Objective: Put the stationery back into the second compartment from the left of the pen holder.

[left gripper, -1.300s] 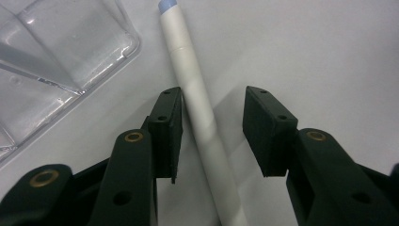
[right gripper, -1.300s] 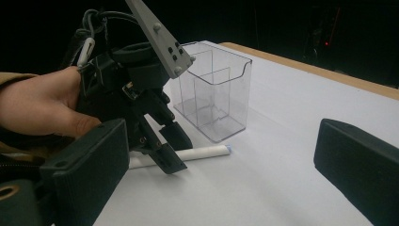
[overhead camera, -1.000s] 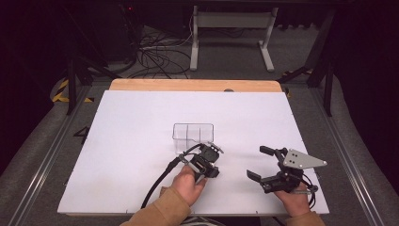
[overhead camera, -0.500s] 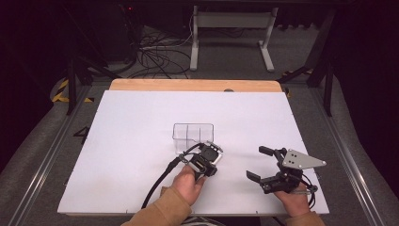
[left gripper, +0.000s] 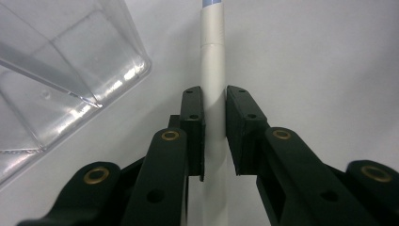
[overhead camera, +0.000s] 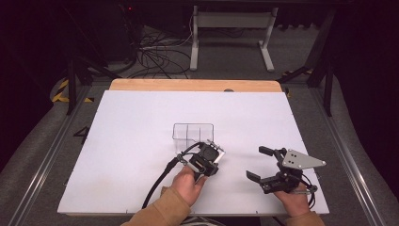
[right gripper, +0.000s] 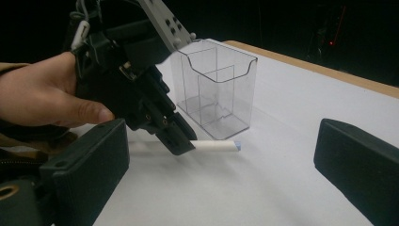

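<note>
A white stick with a blue tip [left gripper: 212, 70] lies flat on the white table, just in front of a clear, divided plastic box [overhead camera: 193, 132]. My left gripper [left gripper: 215, 94] points down at the stick, with its two jaws pressed on either side of it. In the right gripper view, the left gripper [right gripper: 181, 141] clamps the stick [right gripper: 216, 145] near its middle, beside the clear box [right gripper: 214, 89]. In the high view, the left gripper [overhead camera: 206, 160] sits at the box's near right corner. My right gripper [overhead camera: 255, 162] hovers open to the right, with nothing between its jaws.
The white table sheet [overhead camera: 131, 122] lies over a wooden board whose far edge [overhead camera: 188, 84] shows. Behind it are cables and a stand's legs [overhead camera: 230, 42] on the dark floor. The box's wall [left gripper: 56, 70] stands close on the left of my left jaws.
</note>
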